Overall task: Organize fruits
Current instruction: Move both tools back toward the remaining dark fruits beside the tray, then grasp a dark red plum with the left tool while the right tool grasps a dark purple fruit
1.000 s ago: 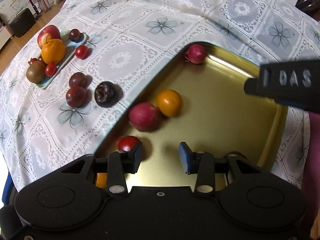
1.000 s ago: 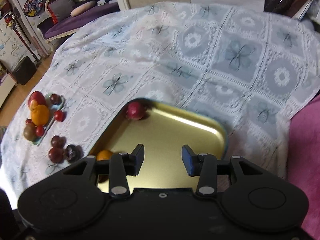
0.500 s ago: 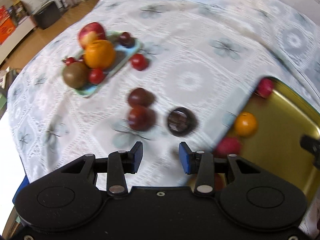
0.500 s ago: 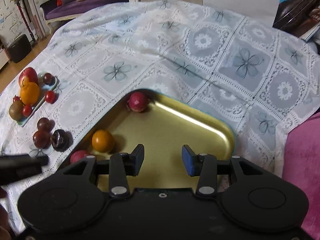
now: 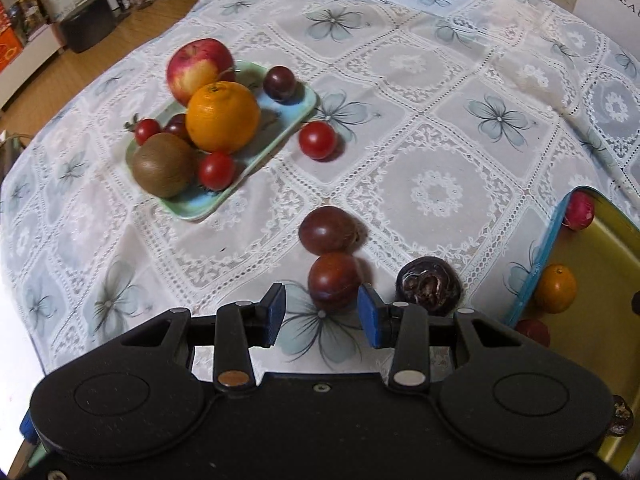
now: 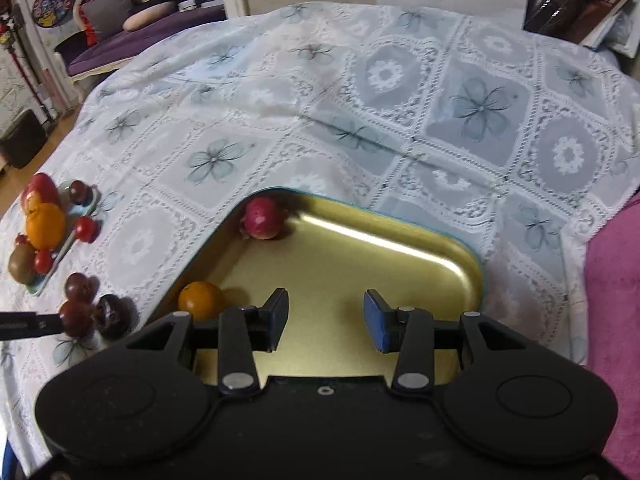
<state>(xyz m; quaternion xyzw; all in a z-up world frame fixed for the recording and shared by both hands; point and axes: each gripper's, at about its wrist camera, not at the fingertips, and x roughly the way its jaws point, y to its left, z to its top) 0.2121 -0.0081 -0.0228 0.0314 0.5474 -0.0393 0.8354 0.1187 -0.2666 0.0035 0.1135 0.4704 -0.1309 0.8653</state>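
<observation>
Left tool (image 5: 321, 314): jaws apart, nothing gripped; low over the tablecloth (image 5: 432, 192), the near plum (image 5: 334, 280) just ahead of the gap between its blue pads.
Right tool (image 6: 325, 320): jaws apart, nothing gripped; hovering over the gold tray (image 6: 360, 264).
Plums: near plum touching the far plum (image 5: 328, 229) behind it, both on the cloth between dish and tray.
Dark wrinkled fruit (image 5: 428, 287): on the cloth, just right of the near plum, near the tray's blue rim.
Loose tomato (image 5: 317, 140): on the cloth, just beside the dish's right edge.
Green dish (image 5: 280, 120): holds an apple (image 5: 198, 66), an orange (image 5: 223, 116), a kiwi (image 5: 164, 164), a small dark plum (image 5: 279, 82) and cherry tomatoes, crowded together.
Gold tray, contents: a pink-red fruit (image 6: 263, 223) in the far corner against the wall; a small orange fruit (image 6: 200, 300) by the left wall; another red fruit (image 5: 532, 330) partly hidden behind the left tool.
Table: covered by the white lace cloth with blue flowers.
</observation>
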